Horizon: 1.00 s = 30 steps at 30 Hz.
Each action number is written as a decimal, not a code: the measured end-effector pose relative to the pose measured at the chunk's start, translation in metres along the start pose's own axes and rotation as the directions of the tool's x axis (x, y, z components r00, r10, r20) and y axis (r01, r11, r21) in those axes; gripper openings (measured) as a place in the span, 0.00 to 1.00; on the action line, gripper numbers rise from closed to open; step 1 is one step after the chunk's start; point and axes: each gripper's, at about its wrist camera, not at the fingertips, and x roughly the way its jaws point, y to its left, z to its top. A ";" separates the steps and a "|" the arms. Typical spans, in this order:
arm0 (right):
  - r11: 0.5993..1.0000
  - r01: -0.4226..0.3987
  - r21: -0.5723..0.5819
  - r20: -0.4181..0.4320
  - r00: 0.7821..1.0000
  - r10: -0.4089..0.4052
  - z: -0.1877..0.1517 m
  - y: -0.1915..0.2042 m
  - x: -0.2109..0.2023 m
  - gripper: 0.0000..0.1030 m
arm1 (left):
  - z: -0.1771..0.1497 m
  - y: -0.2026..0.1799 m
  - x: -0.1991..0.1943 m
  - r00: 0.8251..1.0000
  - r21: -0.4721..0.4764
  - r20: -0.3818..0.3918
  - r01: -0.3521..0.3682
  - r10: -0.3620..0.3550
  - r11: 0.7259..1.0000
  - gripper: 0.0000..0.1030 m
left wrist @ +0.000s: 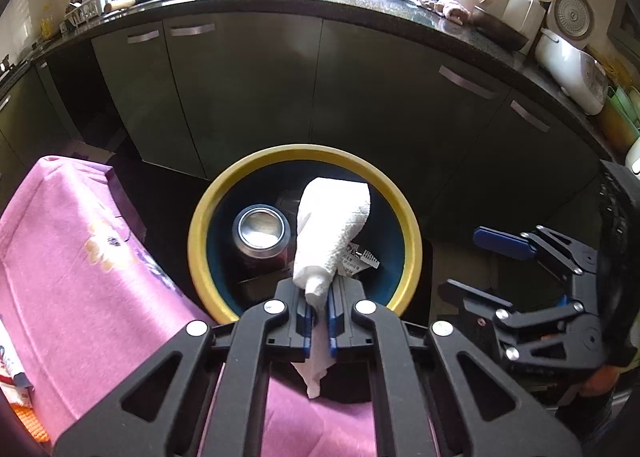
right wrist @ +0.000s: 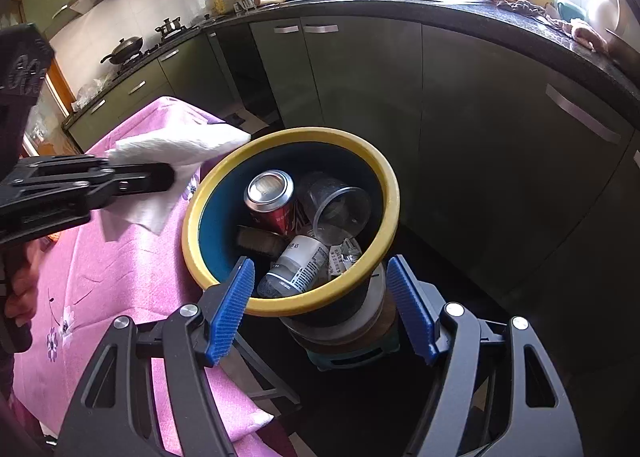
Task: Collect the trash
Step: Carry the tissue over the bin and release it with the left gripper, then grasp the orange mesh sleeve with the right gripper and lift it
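Paper towel, white and crumpled (left wrist: 330, 233), sticks out ahead of the left tongs (left wrist: 319, 311), which pinch its lower end above the yellow-rimmed blue round bin (left wrist: 202, 233). Right tongs (right wrist: 324, 309) stand spread and empty, straddling the bin's near rim.

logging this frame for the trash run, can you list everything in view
paper towel: 1, white, pinched in left tongs above the bin
trash bin: 1, blue with yellow rim, beside the table, on a stool
soda can: 1, red and silver, in bin
clear plastic cup: 1, in bin
labelled bottle: 1, white label, in bin
tablecloth: 1, pink, flowered, on table
rice cooker: 1, white, on counter
wok: 1, dark, on stove
left tongs: shut on paper towel
right tongs: open, empty, near bin rim
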 end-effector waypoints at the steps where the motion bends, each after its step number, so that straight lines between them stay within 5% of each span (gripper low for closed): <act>1: 1.000 0.001 0.004 0.001 1.000 -0.002 0.000 -0.002 0.000 0.67 | 0.005 -0.002 0.012 1.000 -0.004 -0.015 -0.002 0.002 1.000 0.07; 7: 1.000 0.012 0.019 -0.002 1.000 -0.012 0.000 -0.012 -0.001 0.67 | 0.016 -0.002 0.049 0.998 -0.020 -0.055 -0.022 0.021 1.000 0.42; 14: 1.000 -0.011 0.009 -0.006 1.000 0.011 -0.001 -0.007 0.001 0.67 | -0.009 0.010 -0.011 0.997 -0.039 0.070 -0.034 0.036 0.999 0.69; 19: 0.998 -0.044 -0.033 -0.009 0.999 0.044 0.002 0.013 0.004 0.67 | -0.062 0.029 -0.084 0.980 -0.080 0.194 -0.023 0.038 0.997 0.74; 23: 0.992 -0.087 -0.095 -0.012 0.996 0.086 0.007 0.047 0.007 0.67 | -0.111 0.047 -0.131 0.959 -0.140 0.263 -0.069 0.104 0.988 0.78; 30: 0.927 -0.235 -0.293 -0.034 0.971 0.235 0.016 0.157 0.010 0.67 | -0.199 0.095 -0.198 0.926 -0.335 0.280 -0.153 0.253 0.930 0.79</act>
